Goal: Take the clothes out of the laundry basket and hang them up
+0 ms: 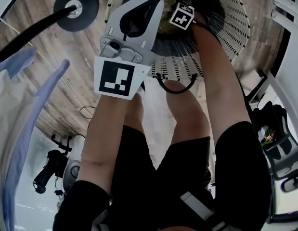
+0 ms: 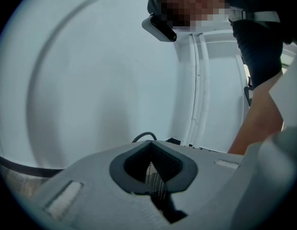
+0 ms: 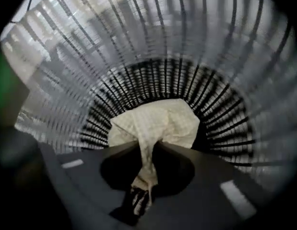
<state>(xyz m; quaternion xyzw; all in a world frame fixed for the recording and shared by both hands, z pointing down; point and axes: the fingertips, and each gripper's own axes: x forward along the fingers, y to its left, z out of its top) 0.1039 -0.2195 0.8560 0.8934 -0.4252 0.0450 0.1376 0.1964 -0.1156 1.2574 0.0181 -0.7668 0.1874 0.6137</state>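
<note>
In the laundry basket (image 3: 225, 56), a cream garment (image 3: 162, 121) was pinched in the closed fingers of the right gripper (image 3: 138, 195); the left gripper (image 2: 155, 176) was shut, empty. The thin fold could be snagged loose by the slats (image 3: 230, 128).

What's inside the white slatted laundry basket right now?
A crumpled cream cloth lies at the bottom of the white slatted plastic laundry basket, one fold pinched between the jaws of the right gripper. Anything beneath the cloth is covered.
</note>
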